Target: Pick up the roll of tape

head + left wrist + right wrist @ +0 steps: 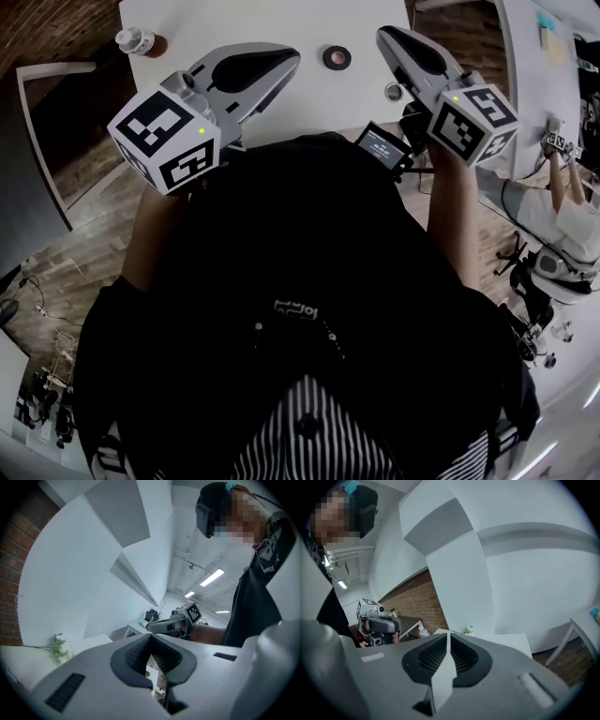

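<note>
Tape roll point(337, 57) top centre on white table point(281, 21) | bottle point(140, 41) upper left | wooden floor point(89, 248) | left gripper point(292, 55), right gripper point(382, 34) clenched, empty

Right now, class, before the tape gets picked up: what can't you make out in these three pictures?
- Roll of tape: tiny in the head view and not made out in either gripper view, so its width is unreadable.
- Round thing by the right gripper: too small to name.
- Screen: text too small.
- Table: near edge hidden by the person.
</note>
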The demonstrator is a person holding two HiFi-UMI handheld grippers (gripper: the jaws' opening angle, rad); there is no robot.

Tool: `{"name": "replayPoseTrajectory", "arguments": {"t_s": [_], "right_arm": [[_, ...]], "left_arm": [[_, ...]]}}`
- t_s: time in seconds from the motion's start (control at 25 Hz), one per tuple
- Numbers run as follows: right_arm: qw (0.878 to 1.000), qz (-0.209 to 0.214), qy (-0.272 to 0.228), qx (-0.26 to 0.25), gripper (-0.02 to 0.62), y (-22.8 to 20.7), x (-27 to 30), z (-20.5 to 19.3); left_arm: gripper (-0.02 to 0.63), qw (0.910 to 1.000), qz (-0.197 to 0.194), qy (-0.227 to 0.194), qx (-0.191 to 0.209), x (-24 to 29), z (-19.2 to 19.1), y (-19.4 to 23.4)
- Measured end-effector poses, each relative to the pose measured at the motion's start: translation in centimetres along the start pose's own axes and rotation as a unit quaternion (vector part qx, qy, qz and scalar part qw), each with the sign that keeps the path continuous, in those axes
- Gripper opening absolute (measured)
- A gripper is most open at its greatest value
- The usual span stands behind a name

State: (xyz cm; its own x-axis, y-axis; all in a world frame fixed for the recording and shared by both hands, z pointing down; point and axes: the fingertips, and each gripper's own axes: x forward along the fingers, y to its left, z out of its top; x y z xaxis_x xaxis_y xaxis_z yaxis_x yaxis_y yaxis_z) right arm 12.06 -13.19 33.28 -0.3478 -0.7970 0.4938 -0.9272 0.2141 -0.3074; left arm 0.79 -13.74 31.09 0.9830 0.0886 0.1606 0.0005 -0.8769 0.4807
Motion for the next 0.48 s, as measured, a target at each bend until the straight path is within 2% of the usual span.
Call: {"name": "replayPoseTrajectory", "arguments": {"t_s": [0.2,0.48], "right_arm": [[1.0,0.018,0.007,-0.005,0.045,0.2,0.1,-0.4],[0.999,0.045,0.028,-0.002,0.112,-0.3,1.0,-1.7]], "left_arm": [[0.005,0.9996,0.026,0.011,-0.008,-2.0,-0.3,-1.6],[0.005,0.9981,0.054,0.013,-0.028,-2.1,-1.0,-1.9]]}}
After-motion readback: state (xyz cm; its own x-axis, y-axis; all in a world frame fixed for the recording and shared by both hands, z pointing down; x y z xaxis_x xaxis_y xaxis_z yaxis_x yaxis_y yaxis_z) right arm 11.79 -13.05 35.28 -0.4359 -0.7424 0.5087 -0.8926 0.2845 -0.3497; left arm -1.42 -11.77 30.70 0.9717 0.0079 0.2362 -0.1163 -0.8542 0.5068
